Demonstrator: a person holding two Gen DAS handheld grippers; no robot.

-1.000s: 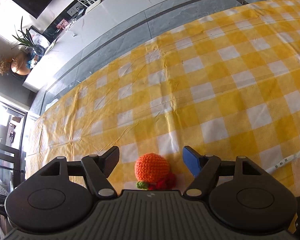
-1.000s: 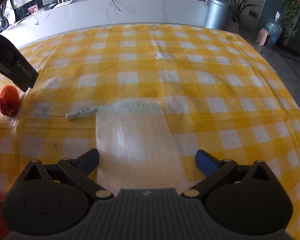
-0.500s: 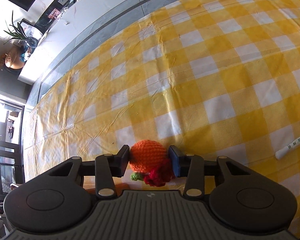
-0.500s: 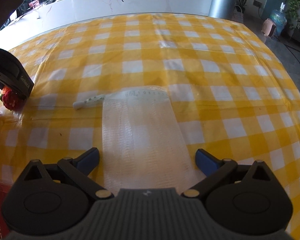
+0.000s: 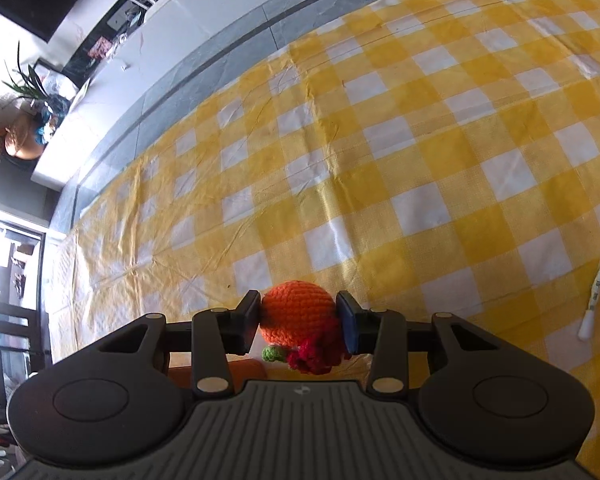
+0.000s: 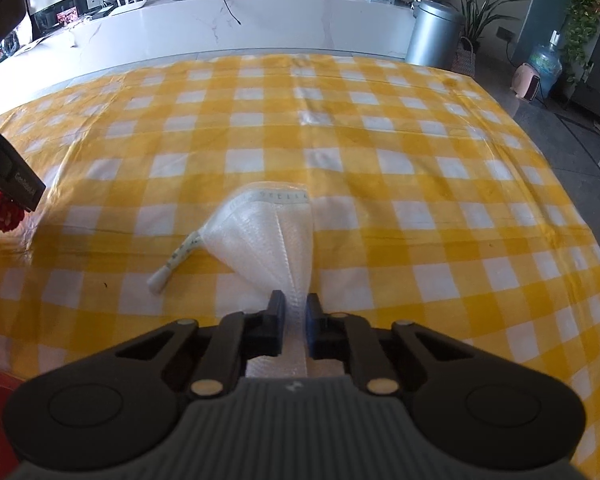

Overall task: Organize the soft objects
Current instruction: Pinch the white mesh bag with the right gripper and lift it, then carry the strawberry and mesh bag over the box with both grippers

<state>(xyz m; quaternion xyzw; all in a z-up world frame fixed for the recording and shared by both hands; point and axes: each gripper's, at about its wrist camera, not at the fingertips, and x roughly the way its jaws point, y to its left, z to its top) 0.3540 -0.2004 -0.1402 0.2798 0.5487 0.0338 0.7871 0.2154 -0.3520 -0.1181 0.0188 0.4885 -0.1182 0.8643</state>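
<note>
Crocheted orange toy [image 5: 297,312], with a red tuft and a green stub at its base, sits clamped between the pads of the left gripper [image 5: 298,322] above the yellow-and-white checked tablecloth [image 5: 420,152]. The right gripper [image 6: 295,312], whose jaws have just been closing, pinches the near end of a white mesh zip pouch [image 6: 268,236], bunching it on the cloth.

The left gripper [image 5: 298,322] is angling downward, its pads pressing both sides of a crocheted orange toy [image 5: 296,312]. The right gripper [image 6: 296,312] has just snapped closed, pinching a white mesh bag [image 6: 268,236].
</note>
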